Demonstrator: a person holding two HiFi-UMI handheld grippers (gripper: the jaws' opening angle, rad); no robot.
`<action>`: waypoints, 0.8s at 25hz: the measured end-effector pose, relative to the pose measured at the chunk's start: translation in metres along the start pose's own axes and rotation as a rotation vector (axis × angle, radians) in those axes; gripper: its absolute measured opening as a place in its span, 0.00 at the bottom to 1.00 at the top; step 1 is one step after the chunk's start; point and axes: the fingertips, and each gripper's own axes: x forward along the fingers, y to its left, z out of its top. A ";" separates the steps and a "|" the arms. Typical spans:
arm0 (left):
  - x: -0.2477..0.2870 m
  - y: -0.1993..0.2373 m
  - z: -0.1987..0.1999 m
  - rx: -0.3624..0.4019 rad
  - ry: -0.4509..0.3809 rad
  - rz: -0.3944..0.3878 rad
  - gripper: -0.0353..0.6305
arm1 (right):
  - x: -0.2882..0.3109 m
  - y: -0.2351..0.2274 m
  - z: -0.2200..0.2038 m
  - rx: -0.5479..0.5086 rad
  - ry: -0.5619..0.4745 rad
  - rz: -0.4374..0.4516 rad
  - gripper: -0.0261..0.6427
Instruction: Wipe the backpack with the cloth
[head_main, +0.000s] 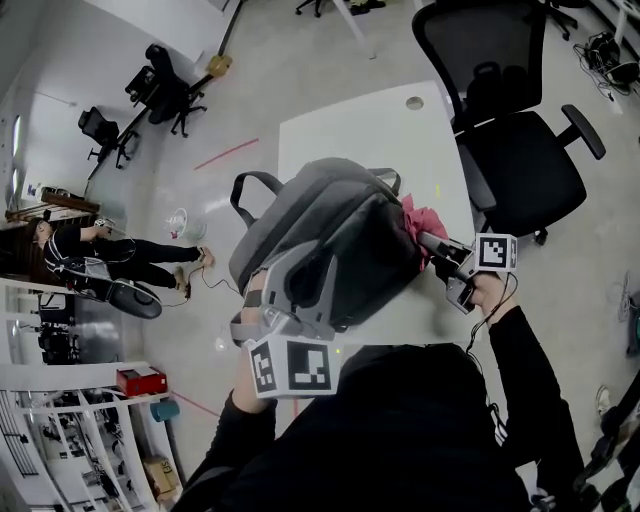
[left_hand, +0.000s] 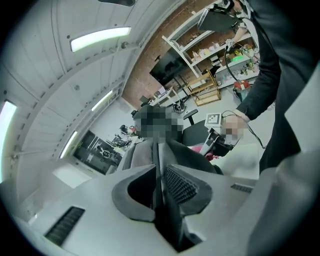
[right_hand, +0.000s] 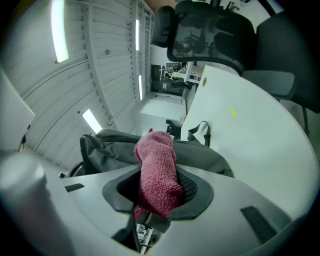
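A grey backpack (head_main: 330, 240) lies on the white table (head_main: 350, 130). At its near end my left gripper (head_main: 285, 295) is shut on a thin dark strap (left_hand: 159, 165) of the backpack (left_hand: 190, 157), which runs between the pads in the left gripper view. My right gripper (head_main: 432, 245) is at the bag's right side, shut on a pink cloth (head_main: 420, 222). The cloth (right_hand: 157, 170) sticks out past the jaws of the right gripper (right_hand: 157, 192) and rests against the backpack (right_hand: 120, 147). The left gripper view also shows the right gripper (left_hand: 216, 142) and the cloth (left_hand: 206, 149).
A black office chair (head_main: 510, 130) stands close to the table's right edge. A carry handle (head_main: 250, 190) loops off the bag's far left. Bare tabletop (right_hand: 250, 135) lies beyond the bag. A person (head_main: 100, 255) sits on the floor far left, near shelves (head_main: 90, 420).
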 end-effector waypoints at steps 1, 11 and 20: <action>0.001 -0.001 0.000 -0.013 -0.002 0.001 0.15 | -0.006 -0.014 0.000 0.016 -0.008 -0.045 0.24; -0.008 0.008 0.004 -0.176 -0.106 -0.007 0.13 | -0.056 -0.102 -0.013 -0.330 0.252 -0.662 0.24; -0.029 0.024 0.020 -0.229 -0.241 -0.001 0.13 | 0.015 0.211 0.105 -0.693 -0.040 -0.028 0.24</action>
